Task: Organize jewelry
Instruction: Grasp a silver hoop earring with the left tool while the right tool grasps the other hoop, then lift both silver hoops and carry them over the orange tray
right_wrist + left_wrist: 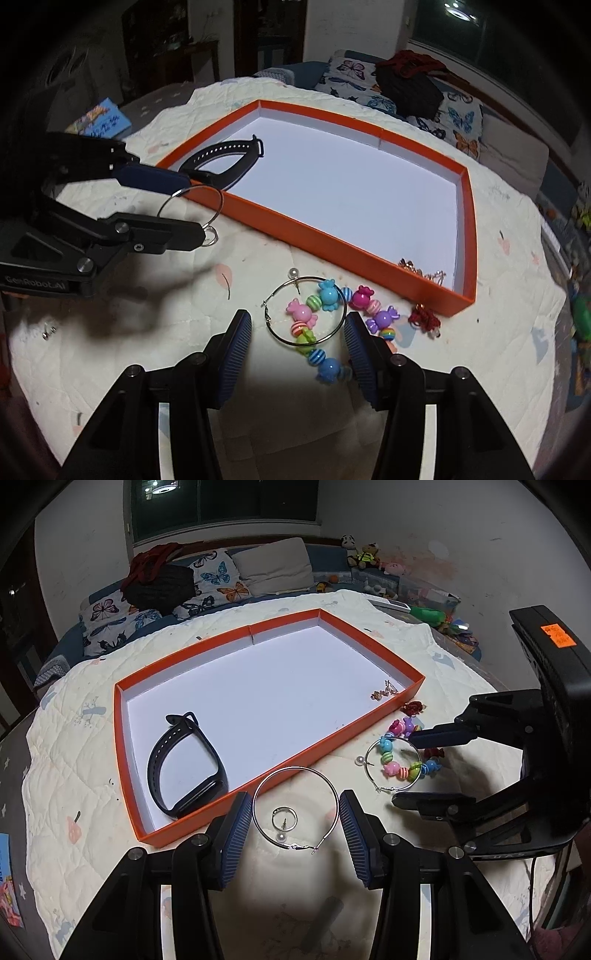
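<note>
An orange tray (pixel 369 722) with a white floor lies on the quilt; it holds a black watch band (pixel 184 764) and a small gold chain (pixel 384 692). My left gripper (pixel 295 825) is open, its pads on either side of a large silver hoop earring (pixel 255 805) with a small ring and pearl (pixel 284 821) inside. My right gripper (pixel 297 345) is open around a second silver hoop (pixel 343 295) lying over a colourful candy-bead bracelet (pixel 327 293). A red knotted charm (pixel 424 317) lies by the tray's corner. The tray also shows in the right wrist view (pixel 332 236).
The white quilted cloth (pixel 74 775) covers a table. A sofa with butterfly cushions (pixel 218 576) and soft toys stands behind. A blue booklet (pixel 99 120) lies at the far left. A small metal clip (pixel 48 330) lies on the cloth at left.
</note>
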Available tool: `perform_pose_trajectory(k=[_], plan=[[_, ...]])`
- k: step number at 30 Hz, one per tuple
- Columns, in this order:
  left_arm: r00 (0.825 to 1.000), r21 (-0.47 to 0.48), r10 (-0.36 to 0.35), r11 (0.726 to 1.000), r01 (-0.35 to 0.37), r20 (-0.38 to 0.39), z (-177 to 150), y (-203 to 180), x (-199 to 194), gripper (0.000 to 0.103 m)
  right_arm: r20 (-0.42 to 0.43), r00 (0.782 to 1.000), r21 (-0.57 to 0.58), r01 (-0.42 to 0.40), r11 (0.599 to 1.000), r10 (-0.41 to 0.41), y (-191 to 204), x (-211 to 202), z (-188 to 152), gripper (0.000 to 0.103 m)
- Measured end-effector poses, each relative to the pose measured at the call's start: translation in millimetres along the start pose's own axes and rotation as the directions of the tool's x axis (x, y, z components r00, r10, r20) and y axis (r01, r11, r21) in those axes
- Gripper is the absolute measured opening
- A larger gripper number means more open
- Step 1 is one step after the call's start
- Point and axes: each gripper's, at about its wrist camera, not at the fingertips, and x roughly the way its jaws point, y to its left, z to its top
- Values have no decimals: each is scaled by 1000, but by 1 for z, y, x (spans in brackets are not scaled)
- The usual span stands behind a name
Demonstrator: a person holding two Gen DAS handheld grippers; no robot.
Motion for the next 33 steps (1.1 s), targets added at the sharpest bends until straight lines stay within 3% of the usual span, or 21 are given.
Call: perform_pose_trajectory(k=[10, 12, 26, 33], plan=[[1000, -17, 5, 1000, -5, -3, -3, 6, -1, 52, -20, 1000, -44, 4, 999, -5, -2, 5, -1, 57], [1000, -17, 3, 1000, -3, -2, -3, 6, -1, 52, -20, 1000, -38, 1, 999, -1, -3, 4, -1, 53], [999, -21, 20, 1000, -19, 26, 3, 11, -13, 52, 75, 996, 48, -56, 997, 52, -12, -25, 7, 53], [999, -32, 26, 999, -25, 36, 7, 17, -16, 52, 95, 994, 71, -67, 995, 60, -18, -29, 17, 47]])
